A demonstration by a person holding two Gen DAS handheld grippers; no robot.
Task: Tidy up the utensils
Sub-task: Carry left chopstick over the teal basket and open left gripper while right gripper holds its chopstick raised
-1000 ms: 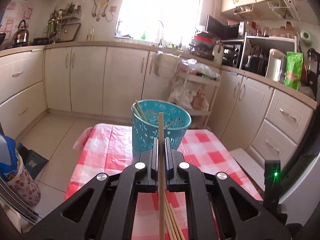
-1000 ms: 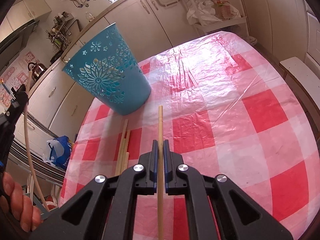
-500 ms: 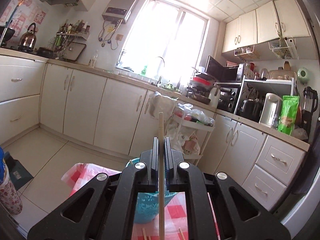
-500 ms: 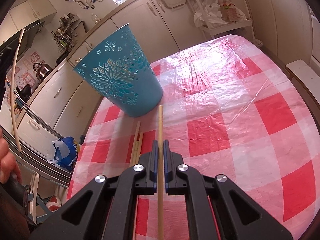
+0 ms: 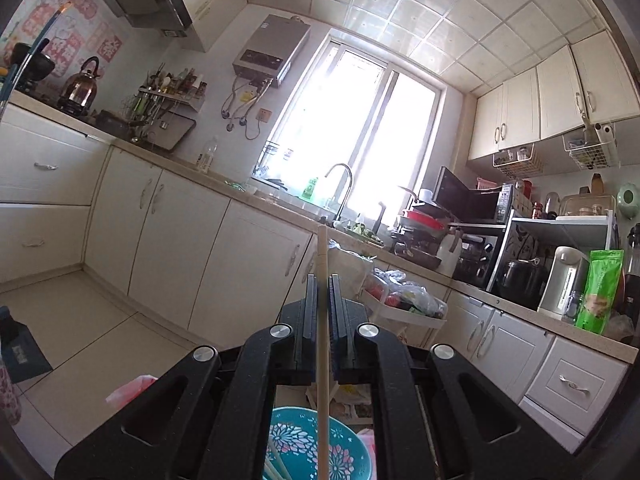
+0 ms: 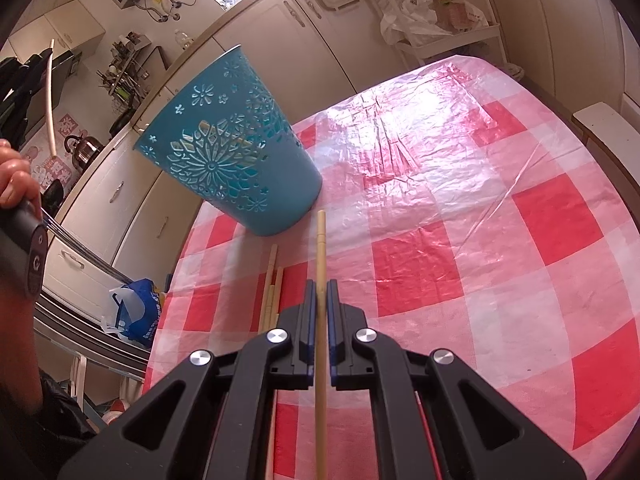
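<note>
My left gripper is shut on a wooden chopstick and tilted upward, held above the blue perforated basket; other chopsticks lean inside the basket. My right gripper is shut on another wooden chopstick, low over the table, its tip just short of the basket. Loose chopsticks lie on the cloth left of my right gripper. The left chopstick also shows raised at the far left in the right wrist view.
The table wears a red and white checked plastic cloth. Cream kitchen cabinets run around the room, with a sink tap under the window. A blue bag sits on the floor left of the table.
My left gripper has risen and tilted up with its chopstick, so the basket has dropped to the view's bottom. My right gripper has edged closer to the basket.
</note>
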